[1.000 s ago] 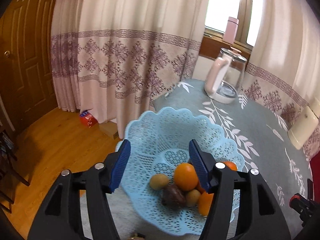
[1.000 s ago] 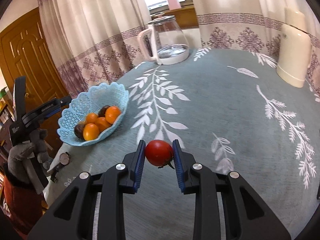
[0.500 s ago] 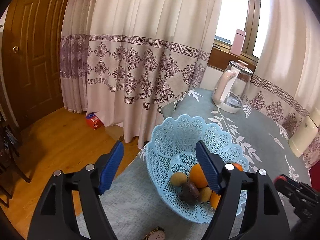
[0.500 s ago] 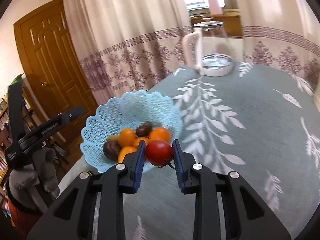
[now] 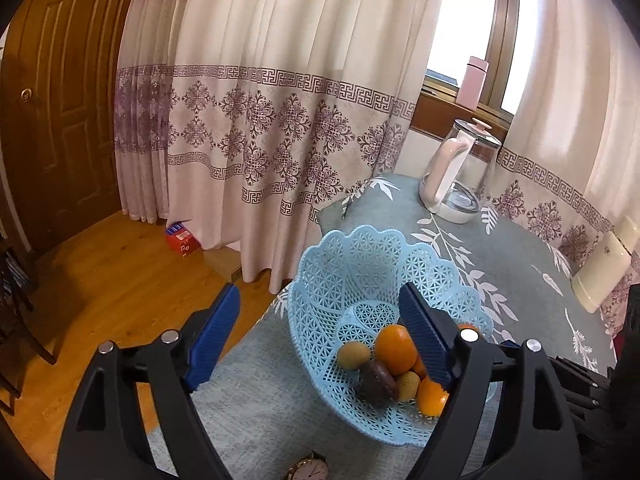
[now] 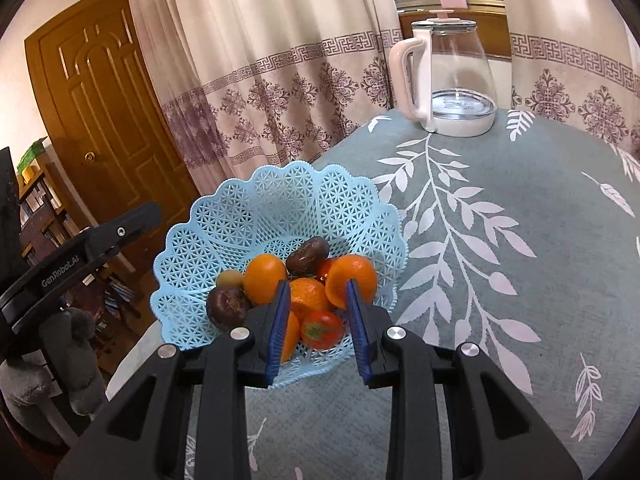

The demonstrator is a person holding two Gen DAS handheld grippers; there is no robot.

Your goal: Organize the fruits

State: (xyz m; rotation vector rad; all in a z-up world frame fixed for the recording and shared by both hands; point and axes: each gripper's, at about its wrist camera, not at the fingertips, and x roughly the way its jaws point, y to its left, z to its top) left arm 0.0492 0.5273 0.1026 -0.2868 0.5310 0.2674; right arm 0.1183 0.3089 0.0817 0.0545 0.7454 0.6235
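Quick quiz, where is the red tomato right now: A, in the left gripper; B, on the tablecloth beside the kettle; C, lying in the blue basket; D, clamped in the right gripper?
C: the tomato lies in the blue basket, free between the open right gripper fingers.

Both tools stand with jaws apart and empty, the left tool wider than the right tool.

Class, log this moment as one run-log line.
right: open | tomato: in basket | left: open, empty
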